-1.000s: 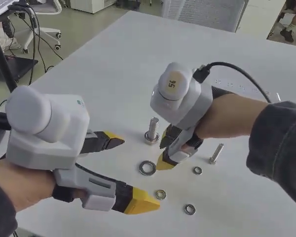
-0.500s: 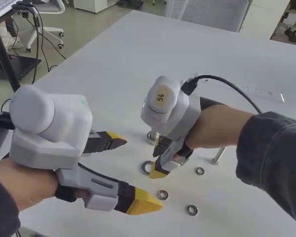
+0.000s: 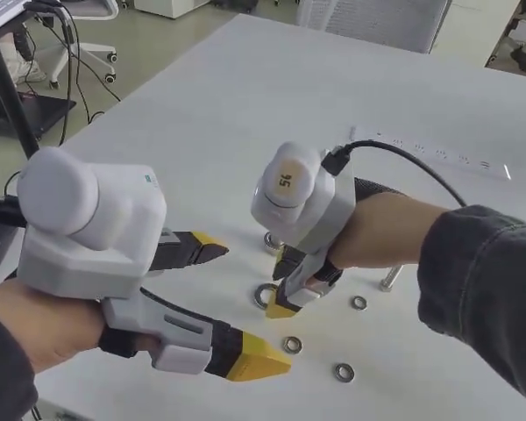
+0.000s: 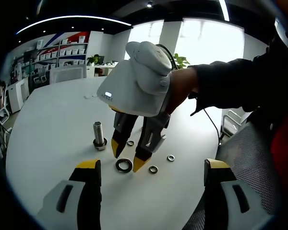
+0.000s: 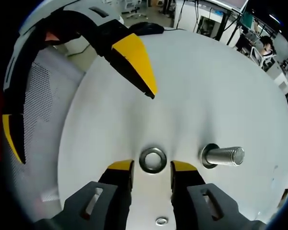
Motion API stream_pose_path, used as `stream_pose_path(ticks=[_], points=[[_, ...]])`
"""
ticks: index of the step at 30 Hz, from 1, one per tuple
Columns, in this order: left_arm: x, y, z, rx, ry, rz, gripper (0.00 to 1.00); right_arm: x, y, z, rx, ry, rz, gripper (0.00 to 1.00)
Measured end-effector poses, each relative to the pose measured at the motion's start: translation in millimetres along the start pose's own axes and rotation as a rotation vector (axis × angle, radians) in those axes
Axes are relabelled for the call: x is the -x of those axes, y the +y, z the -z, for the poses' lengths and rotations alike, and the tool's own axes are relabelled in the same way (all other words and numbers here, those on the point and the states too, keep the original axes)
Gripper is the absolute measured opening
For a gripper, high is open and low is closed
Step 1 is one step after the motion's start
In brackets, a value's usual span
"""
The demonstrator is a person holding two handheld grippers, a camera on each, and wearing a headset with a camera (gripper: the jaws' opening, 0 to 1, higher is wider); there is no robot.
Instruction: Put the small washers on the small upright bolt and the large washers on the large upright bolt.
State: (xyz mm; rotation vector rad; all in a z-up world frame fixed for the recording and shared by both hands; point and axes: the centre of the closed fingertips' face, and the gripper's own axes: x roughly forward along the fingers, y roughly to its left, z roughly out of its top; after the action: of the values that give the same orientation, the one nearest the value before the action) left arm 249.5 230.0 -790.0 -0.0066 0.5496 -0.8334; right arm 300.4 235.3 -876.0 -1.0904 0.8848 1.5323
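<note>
Yellow-tipped right gripper [image 5: 152,166] has come lower and closer over the last second. Your jaws are part open and straddle the large washer [image 5: 152,160], which lies flat on the white table [image 5: 192,86]; nothing is gripped. The large bolt [image 5: 224,155] stands just beside the washer. Your left gripper [image 4: 152,165] hovers wide open and empty. Small washers [image 3: 292,345] lie loose nearby.

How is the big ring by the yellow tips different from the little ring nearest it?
The large washer is wider, with a bigger hole, than the small washer. The large washer lies between the right gripper's open tips; the small washer lies apart from them. Both are metal rings lying flat on the table.
</note>
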Motion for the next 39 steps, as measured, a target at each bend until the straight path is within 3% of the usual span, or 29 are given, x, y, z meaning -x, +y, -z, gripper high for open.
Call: stream_pose_path(ticks=[9, 30, 39], points=[[1.6, 2.1, -3.8, 0.009, -0.021, -0.011, 0.88, -1.5, 0.9, 1.9, 0.019, 0.009, 0.011, 0.3], [0.1, -1.0, 0.1, 0.007, -0.007, -0.006, 0.88, -1.8, 3.0, 3.5, 0.027, 0.002, 0.011, 0.24], [-0.5, -1.6, 0.7, 0.005, 0.001, 0.001, 0.88, 9.9, 2.5, 10.2, 0.019, 0.005, 0.02, 0.24]])
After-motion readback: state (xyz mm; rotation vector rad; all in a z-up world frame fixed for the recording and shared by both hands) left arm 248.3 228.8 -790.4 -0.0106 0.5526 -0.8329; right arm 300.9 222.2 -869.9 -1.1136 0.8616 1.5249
